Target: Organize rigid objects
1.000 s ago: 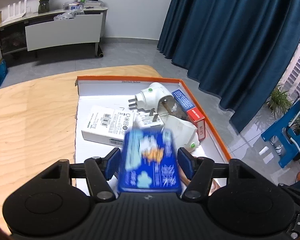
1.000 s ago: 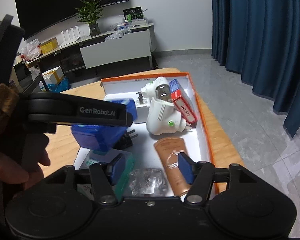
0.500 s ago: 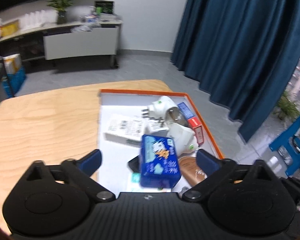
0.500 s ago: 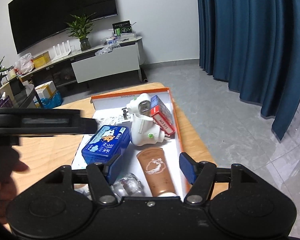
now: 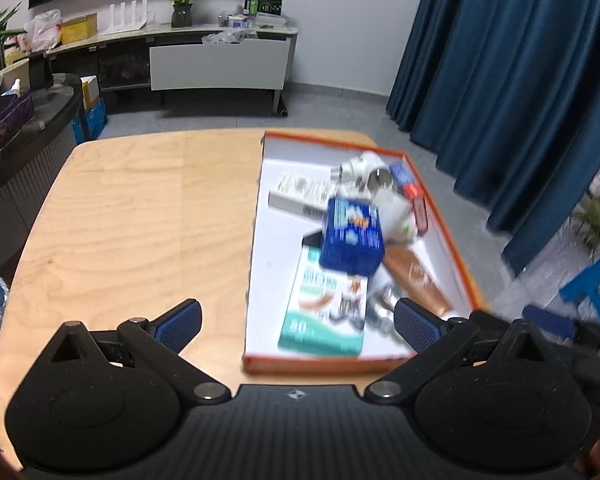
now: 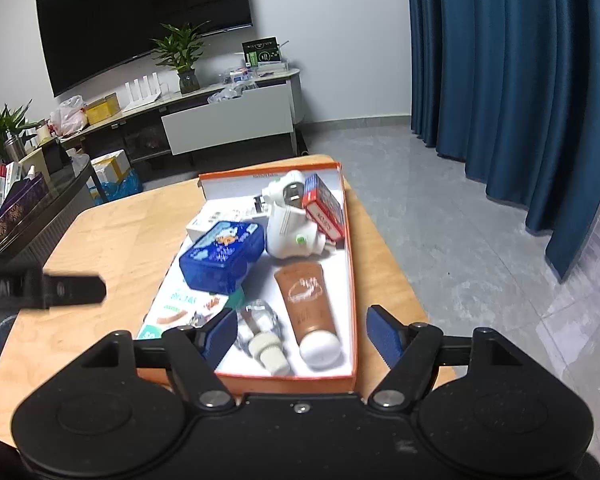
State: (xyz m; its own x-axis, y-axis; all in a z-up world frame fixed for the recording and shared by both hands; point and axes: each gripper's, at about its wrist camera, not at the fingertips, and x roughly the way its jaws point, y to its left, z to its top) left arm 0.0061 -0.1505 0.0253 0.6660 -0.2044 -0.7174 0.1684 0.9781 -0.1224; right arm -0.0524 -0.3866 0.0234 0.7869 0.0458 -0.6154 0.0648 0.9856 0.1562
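Blue box (image 5: 352, 236) lies in the tray (image 5: 452, 248), beyond the wide-open, empty left claw (image 5: 298, 322); right claw (image 6: 302, 330) opening, empty

Blue box let go and left in the tray

A second ago we had the blue box (image 5: 352, 236) clamped between the fingers of the left gripper (image 5: 298, 326); now its jaws stand wide with nothing between them, and the box lies in the orange-rimmed tray (image 5: 456, 252), resting on the green-and-white box (image 5: 324, 320). We have drawn the left gripper back, so the near rim of the tray and much more of the wooden table (image 5: 140, 216) now show ahead of it. The right gripper (image 6: 302, 334) has also pulled back from the tray, and its jaws are opening with nothing gripped, the clear bottle (image 6: 260, 332) and brown tube (image 6: 308, 308) lying below them.
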